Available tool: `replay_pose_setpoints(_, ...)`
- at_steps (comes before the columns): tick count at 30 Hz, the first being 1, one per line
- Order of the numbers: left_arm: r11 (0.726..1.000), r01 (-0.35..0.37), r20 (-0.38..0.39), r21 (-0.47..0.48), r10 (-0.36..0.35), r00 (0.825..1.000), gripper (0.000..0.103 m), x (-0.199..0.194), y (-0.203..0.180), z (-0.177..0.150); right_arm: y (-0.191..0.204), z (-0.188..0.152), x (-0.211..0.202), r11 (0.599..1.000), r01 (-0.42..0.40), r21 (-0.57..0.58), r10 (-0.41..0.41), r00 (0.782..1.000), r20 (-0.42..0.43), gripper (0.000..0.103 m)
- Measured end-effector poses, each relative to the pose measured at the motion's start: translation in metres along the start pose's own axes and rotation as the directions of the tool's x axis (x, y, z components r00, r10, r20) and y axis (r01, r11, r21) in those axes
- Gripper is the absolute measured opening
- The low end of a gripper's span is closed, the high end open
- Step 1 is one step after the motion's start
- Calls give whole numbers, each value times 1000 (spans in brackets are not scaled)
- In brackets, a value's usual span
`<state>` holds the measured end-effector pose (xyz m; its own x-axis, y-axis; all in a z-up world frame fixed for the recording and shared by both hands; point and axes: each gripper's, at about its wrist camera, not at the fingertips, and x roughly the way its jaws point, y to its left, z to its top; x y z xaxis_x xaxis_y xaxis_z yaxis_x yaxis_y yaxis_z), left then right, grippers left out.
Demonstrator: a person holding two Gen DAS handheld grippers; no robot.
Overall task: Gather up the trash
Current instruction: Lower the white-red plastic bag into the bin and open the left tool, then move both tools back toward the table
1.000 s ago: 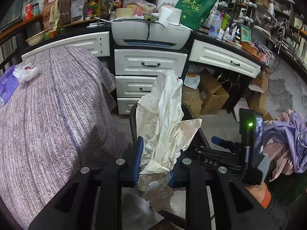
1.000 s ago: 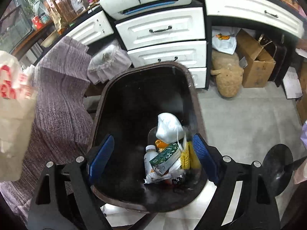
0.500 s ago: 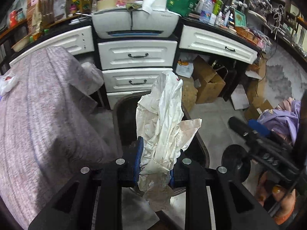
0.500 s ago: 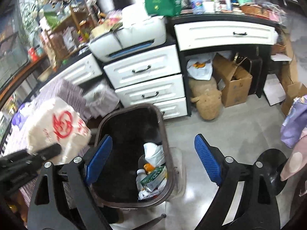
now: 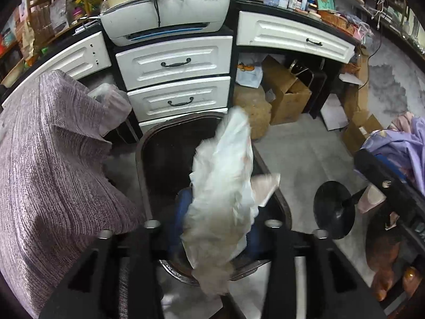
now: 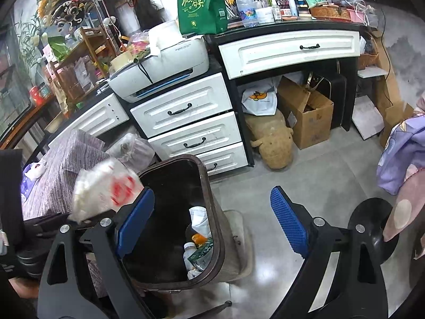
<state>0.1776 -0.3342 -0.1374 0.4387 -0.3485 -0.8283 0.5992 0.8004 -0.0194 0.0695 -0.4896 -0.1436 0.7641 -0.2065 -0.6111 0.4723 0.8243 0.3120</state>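
A crumpled white plastic bag (image 5: 223, 186) with red print hangs blurred between the jaws of my left gripper (image 5: 217, 226), right above the dark trash bin (image 5: 148, 143). The jaws are opening and the blue pads (image 5: 183, 212) stand off the bag's sides. In the right wrist view the same bag (image 6: 103, 186) shows at the bin's left rim (image 6: 204, 175). My right gripper (image 6: 212, 220) is open and empty, above the bin's right side. Trash (image 6: 199, 239) lies in the bin's bottom: a small bottle, a green carton, white paper.
A table under a purple-grey cloth (image 5: 47, 172) stands left of the bin. White drawers (image 5: 175, 79) with a printer (image 5: 164, 24) on top are behind it. A cardboard box (image 5: 287, 95) sits under the desk. A black round base (image 5: 334, 210) stands on the floor to the right.
My left gripper's jaws have parted and the bag has come loose and blurred, over the bin. My right gripper has risen and drawn back from the bin, still open.
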Motion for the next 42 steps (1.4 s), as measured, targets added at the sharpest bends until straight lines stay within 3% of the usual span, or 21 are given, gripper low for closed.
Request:
replay_pose_setpoints(1, 1000, -2, 3, -7, 2, 1000, 71, 1, 1, -1, 0, -1, -1, 1000, -2, 1, 2, 1000, 2, 88)
replay_pose_setpoints(7, 1000, -6, 11, -7, 6, 1000, 88, -3, 2, -6, 0, -2, -2, 1000, -11, 12, 11, 1000, 0, 89)
replay_pose_setpoints(16, 999, 12, 38, -44, -10, 999, 93, -24, 12, -10, 3, -3, -1, 1000, -19, 15, 19, 1000, -12, 89)
replay_pose_setpoints(31, 999, -33, 140, -39, 38, 989, 97, -78, 29, -22, 26, 1, -7, 997, -62, -39, 62, 998, -15, 90)
replay_pose_setpoints(37, 997, -76, 176, -31, 81, 981, 97, -101, 45, -30, 59, 6, -14, 986, -116, -118, 116, 993, -11, 93)
replay_pose_setpoints(42, 992, -97, 197, -76, 110, 974, 97, -122, 73, -36, 112, 13, -14, 955, -201, -220, 198, 980, -36, 94)
